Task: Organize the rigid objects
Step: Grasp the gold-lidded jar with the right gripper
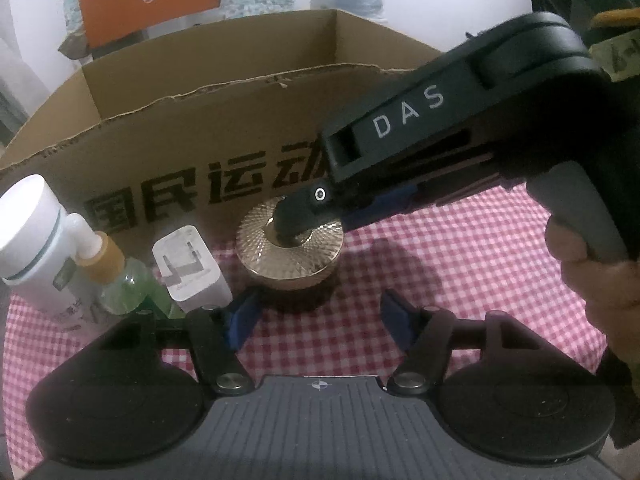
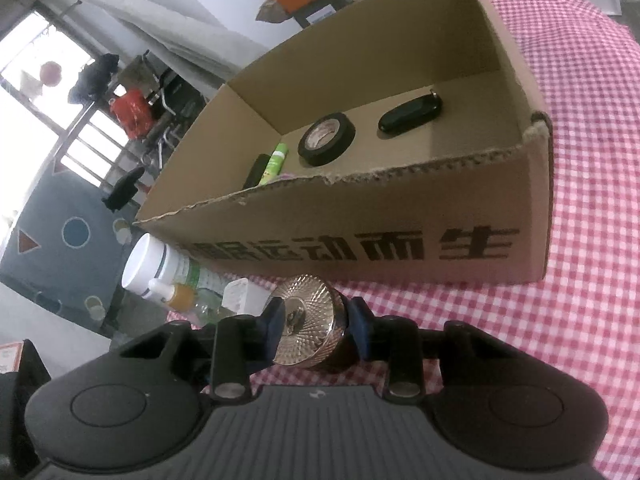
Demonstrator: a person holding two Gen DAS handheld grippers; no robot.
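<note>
A dark jar with a faceted gold lid stands on the checkered cloth in front of the cardboard box. My right gripper is shut on the jar, its blue pads on either side of the lid. In the left wrist view the right gripper reaches in from the right over the lid. My left gripper is open and empty, just short of the jar. The box holds a black tape roll, a black key fob and a green tube.
Left of the jar stand a white charger plug, a clear bottle with an orange neck and a white bottle. The red-and-white checkered cloth stretches to the right. The table's left edge drops to the floor.
</note>
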